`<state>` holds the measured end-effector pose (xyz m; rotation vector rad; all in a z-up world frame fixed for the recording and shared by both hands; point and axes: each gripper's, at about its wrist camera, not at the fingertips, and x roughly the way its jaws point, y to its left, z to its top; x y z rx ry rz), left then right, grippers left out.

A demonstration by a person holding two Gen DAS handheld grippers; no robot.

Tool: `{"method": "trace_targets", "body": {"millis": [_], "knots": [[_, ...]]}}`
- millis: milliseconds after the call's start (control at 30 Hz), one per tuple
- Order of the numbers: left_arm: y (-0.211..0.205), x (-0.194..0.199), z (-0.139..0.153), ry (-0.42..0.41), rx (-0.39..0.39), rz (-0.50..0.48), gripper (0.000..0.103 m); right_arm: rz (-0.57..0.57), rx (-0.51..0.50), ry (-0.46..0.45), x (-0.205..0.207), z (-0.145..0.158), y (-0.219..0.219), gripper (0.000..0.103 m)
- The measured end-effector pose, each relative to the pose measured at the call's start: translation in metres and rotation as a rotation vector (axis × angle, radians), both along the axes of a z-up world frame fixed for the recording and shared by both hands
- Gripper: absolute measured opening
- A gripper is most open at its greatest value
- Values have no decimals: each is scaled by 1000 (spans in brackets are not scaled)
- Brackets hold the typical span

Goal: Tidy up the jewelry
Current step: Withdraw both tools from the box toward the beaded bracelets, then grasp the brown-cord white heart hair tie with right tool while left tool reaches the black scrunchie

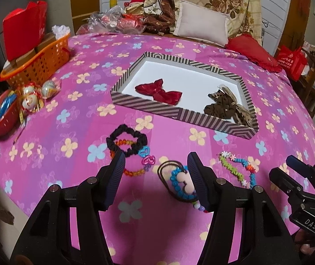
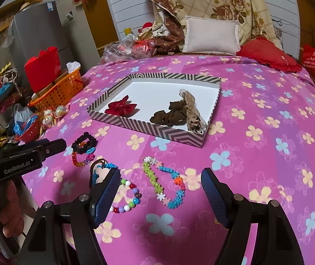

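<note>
Between my left tongs point(image 1: 156, 172), which stand wide apart and hold nothing, the blue bead bracelet point(image 1: 180, 182) lies on the pink flowered bedspread point(image 1: 53, 137), overlapping a dark hair tie point(image 1: 165, 165), with the black scrunchie point(image 1: 126, 139) just beyond on the left. On the other side, my right tongs point(image 2: 160, 187) are spread open too (nothing gripped) above the flower-bead bracelet point(image 2: 165, 184) and the multicoloured bead bracelet point(image 2: 128, 198). Farther back, the striped tray point(image 1: 179, 112) holds a red scrunchie point(image 1: 159, 91) and a brown scrunchie point(image 1: 225, 107), well apart.
</note>
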<state>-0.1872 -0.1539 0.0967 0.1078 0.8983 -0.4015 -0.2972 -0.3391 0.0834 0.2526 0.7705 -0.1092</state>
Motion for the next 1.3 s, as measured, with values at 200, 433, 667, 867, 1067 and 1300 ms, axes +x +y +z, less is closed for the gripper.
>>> {"method": "trace_targets", "body": {"millis": [200,433,667,867,1067,1300], "knots": [[21,-1,-12,58,-14,9,59,0,-30,17,-12,-7,-2,73],[50,-1,-33,98,4,38,59,25,-14,54,-14,-23,0,73],[48,6,-49,164,-15,29,58,98,-18,53,-4,-24,22,67],[53,12,-54,164,-9,58,58,220,-52,36,19,-21,63,47],[76,24,-55,170,-23,121,58,320,-104,66,52,-34,101,38],[96,34,-56,183,-56,167,58,328,-99,135,82,-56,101,33]]}}
